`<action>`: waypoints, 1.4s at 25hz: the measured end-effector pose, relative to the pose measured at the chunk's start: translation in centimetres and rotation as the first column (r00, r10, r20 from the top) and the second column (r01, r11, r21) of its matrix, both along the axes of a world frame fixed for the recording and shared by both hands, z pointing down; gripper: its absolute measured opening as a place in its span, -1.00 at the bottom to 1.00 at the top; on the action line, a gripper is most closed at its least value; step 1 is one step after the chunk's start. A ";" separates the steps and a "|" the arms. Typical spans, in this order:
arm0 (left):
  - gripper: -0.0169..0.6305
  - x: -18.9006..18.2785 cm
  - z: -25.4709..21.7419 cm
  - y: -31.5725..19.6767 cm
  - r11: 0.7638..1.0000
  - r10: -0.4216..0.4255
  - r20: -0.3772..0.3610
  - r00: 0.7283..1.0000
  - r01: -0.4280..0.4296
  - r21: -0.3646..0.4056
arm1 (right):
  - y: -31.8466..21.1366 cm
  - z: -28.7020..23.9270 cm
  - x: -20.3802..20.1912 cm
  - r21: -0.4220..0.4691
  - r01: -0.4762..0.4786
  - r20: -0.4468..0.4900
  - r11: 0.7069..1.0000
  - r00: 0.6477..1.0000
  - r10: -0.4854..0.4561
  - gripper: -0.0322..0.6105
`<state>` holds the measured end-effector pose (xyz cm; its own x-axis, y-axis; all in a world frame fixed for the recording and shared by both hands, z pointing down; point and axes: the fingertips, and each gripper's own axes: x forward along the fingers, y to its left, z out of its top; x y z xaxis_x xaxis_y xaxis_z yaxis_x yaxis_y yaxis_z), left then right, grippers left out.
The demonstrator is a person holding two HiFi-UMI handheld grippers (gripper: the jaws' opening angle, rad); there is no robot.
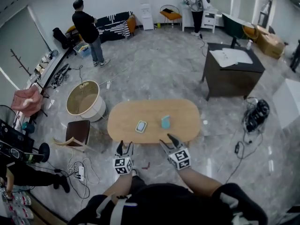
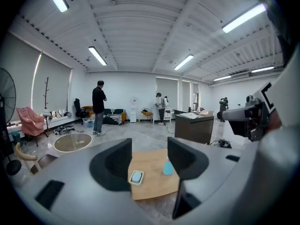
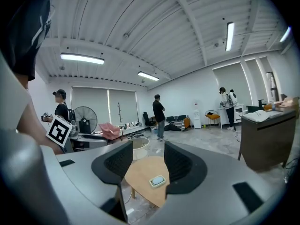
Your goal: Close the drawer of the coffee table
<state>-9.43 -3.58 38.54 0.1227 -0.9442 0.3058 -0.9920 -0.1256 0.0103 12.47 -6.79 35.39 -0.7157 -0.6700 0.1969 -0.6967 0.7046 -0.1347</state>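
Observation:
The oval wooden coffee table stands on the marble floor just ahead of me. On its top lie a small pale tray with a blue-grey item and a teal object. No drawer front shows in any view. My left gripper hovers open just short of the table's near edge, and my right gripper is open at that edge. In the left gripper view the open left gripper frames the table, the tray and the teal object. The right gripper frames the tray.
A round white side table and a brown stool stand left of the coffee table. A dark desk is at the back right, with a cable heap beside it. A power strip lies on the floor. Two people stand far off.

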 end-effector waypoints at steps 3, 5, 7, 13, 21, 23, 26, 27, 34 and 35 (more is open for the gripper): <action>-0.26 -0.5 -2.3 -1.2 0.999 0.000 -0.022 1.000 0.000 0.042 | -1.4 -0.8 -0.4 0.018 -0.006 0.000 1.000 1.000 0.006 -0.30; -0.26 -0.8 -3.6 -2.3 0.997 0.014 -0.036 0.999 -0.011 0.076 | -2.4 -1.0 -0.7 0.032 -0.013 -0.004 0.999 1.000 0.013 -0.30; -0.26 -0.9 -4.9 -3.6 0.993 0.042 -0.043 0.998 -0.037 0.115 | -3.6 -2.0 -1.1 0.061 -0.037 -0.006 0.997 0.999 0.038 -0.30; -0.26 -1.7 -9.0 -8.5 0.968 0.168 -0.040 0.985 -0.157 0.194 | -7.5 -6.1 -2.5 0.164 -0.091 0.000 0.982 0.996 0.092 -0.30; -0.26 -6.3 -17.5 -13.2 0.903 0.313 -0.047 0.949 -0.281 0.326 | -10.6 -14.3 -7.1 0.238 -0.192 0.065 0.952 0.981 0.182 -0.30; -0.27 -7.2 -20.3 -14.3 0.870 0.365 -0.050 0.930 -0.322 0.373 | -11.5 -16.8 -8.3 0.305 -0.184 0.048 0.934 0.983 0.178 -0.30; -0.27 -8.2 -23.1 -15.8 0.826 0.428 -0.039 0.903 -0.374 0.421 | -12.7 -19.1 -9.5 0.333 -0.216 0.043 0.918 0.976 0.214 -0.30; -0.27 -8.4 -23.6 -16.3 0.817 0.445 -0.030 0.895 -0.392 0.423 | -13.0 -19.5 -9.7 0.329 -0.232 0.044 0.915 0.972 0.231 -0.30; -0.27 -8.0 -25.9 -18.6 0.769 0.548 -0.009 0.836 -0.499 0.400 | -13.1 -21.9 -9.3 0.279 -0.296 0.071 0.913 0.955 0.288 -0.30; -0.27 -7.6 -26.2 -18.9 0.767 0.551 -0.010 0.834 -0.502 0.400 | -13.1 -22.4 -9.0 0.292 -0.292 0.073 0.911 0.956 0.283 -0.30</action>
